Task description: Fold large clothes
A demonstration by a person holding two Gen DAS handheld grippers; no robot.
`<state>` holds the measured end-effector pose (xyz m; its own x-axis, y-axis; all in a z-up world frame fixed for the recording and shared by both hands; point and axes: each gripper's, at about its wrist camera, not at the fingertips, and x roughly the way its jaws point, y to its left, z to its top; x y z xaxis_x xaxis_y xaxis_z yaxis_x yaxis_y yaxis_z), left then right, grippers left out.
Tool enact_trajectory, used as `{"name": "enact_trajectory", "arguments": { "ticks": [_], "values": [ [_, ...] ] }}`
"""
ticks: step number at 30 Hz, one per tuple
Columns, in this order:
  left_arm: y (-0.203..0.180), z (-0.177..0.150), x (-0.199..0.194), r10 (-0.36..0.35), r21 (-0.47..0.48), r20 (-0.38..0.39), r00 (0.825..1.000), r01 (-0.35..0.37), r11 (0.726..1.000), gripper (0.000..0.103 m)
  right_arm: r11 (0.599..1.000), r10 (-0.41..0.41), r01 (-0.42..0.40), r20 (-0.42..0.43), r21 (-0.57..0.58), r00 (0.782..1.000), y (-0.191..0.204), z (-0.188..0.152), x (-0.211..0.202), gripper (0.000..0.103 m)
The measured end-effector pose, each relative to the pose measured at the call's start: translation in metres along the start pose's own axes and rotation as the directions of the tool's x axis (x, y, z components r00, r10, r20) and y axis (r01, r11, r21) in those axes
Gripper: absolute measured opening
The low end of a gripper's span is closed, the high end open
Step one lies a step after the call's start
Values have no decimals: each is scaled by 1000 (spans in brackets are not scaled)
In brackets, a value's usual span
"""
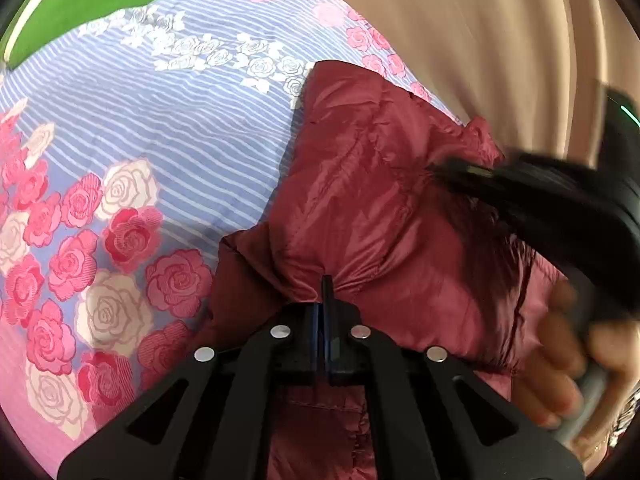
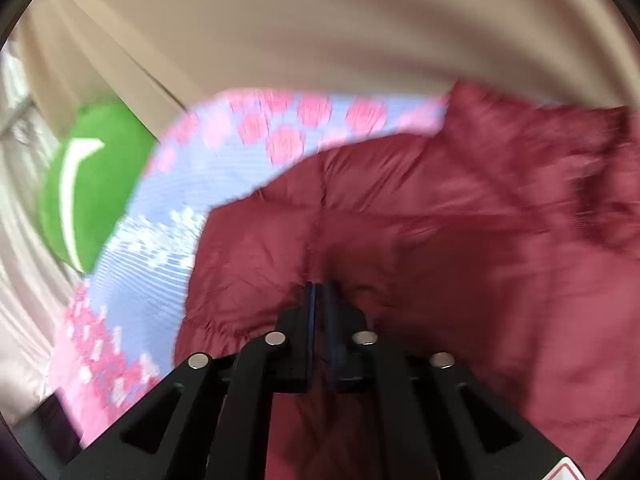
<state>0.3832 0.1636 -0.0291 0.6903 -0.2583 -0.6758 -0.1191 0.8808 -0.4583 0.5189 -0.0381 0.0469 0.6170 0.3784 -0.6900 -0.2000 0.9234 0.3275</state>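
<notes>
A bed sheet (image 1: 180,128), striped lilac with pink and white roses, is covering the bed and carrying everything. On it a puffy maroon jacket (image 1: 372,184) is lying along the edge nearest the beige curtain (image 1: 480,40), bunched and creased rather than flat. Judging by that rumpled shape, the folding is somewhere in its middle: part of the jacket is being lifted or carried over, and smoothing and final folds are left. A green cushion (image 2: 96,184) is sitting beyond the sheet. The right gripper (image 2: 320,292) is pinching jacket fabric, jaws pressed together on it. The left gripper (image 1: 325,292) is doing likewise, jaws clamped on a puckered fold. No containers are showing.
</notes>
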Motion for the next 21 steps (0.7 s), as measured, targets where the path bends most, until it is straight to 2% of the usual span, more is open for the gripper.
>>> {"name": "enact_trajectory", "arguments": {
  "ticks": [2, 3, 4, 6, 7, 9, 10, 12, 14, 15, 17, 18, 19, 21],
  "values": [
    [2, 1, 0, -8, -6, -1, 1000, 8, 1000, 1, 999, -35, 34, 77, 15, 996, -25, -13, -43, 27],
    [2, 1, 1, -9, -5, -1, 1000, 9, 1000, 1, 997, -60, 56, 111, 44, 992, -50, -23, -71, 41],
    [2, 1, 1, -9, -5, -1, 1000, 9, 1000, 1, 995, -77, 69, 124, 65, 989, -67, -29, -86, 47],
    [2, 1, 0, -9, -5, -1, 1000, 9, 1000, 1, 973, -206, 186, 149, 139, 967, -118, -53, -129, 49],
    [2, 1, 0, -7, -3, 0, 1000, 7, 1000, 1, 948, -290, 262, 154, 183, 944, -146, -70, -152, 51],
    [1, 1, 0, -1, 1, 2, 1000, 1, 1000, 1, 912, -369, 328, 138, 248, 919, -182, -94, -177, 55],
    [0, 0, 0, 0, 3, 2, 1000, 0, 1000, 1, 903, -375, 332, 123, 273, 919, -194, -103, -184, 55],
    [0, 0, 0, 2, 3, 3, 1000, -2, 1000, 1, 891, -355, 310, 83, 331, 931, -219, -119, -188, 56],
    [0, 1, 0, -4, -1, 3, 1000, 4, 1000, 1, 895, -321, 288, 43, 340, 946, -228, -126, -177, 56],
    [1, 1, 0, -9, -4, 3, 1000, 9, 1000, 1, 904, -306, 282, 26, 320, 952, -229, -126, -170, 53],
    [2, 0, 0, -19, -10, 1, 1000, 19, 1000, 1, 918, -308, 288, 30, 274, 951, -221, -119, -163, 22],
    [3, 0, 0, -20, -10, 2, 1000, 20, 1000, 1, 927, -295, 273, 49, 258, 954, -214, -113, -166, 2],
    [2, 0, 0, -18, -8, 3, 1000, 18, 1000, 1, 933, -280, 244, 109, 266, 954, -207, -106, -179, 2],
    [2, 0, 0, -11, -2, 3, 1000, 11, 1000, 1, 943, -270, 213, 217, 255, 938, -198, -96, -203, 1]
  ]
}}
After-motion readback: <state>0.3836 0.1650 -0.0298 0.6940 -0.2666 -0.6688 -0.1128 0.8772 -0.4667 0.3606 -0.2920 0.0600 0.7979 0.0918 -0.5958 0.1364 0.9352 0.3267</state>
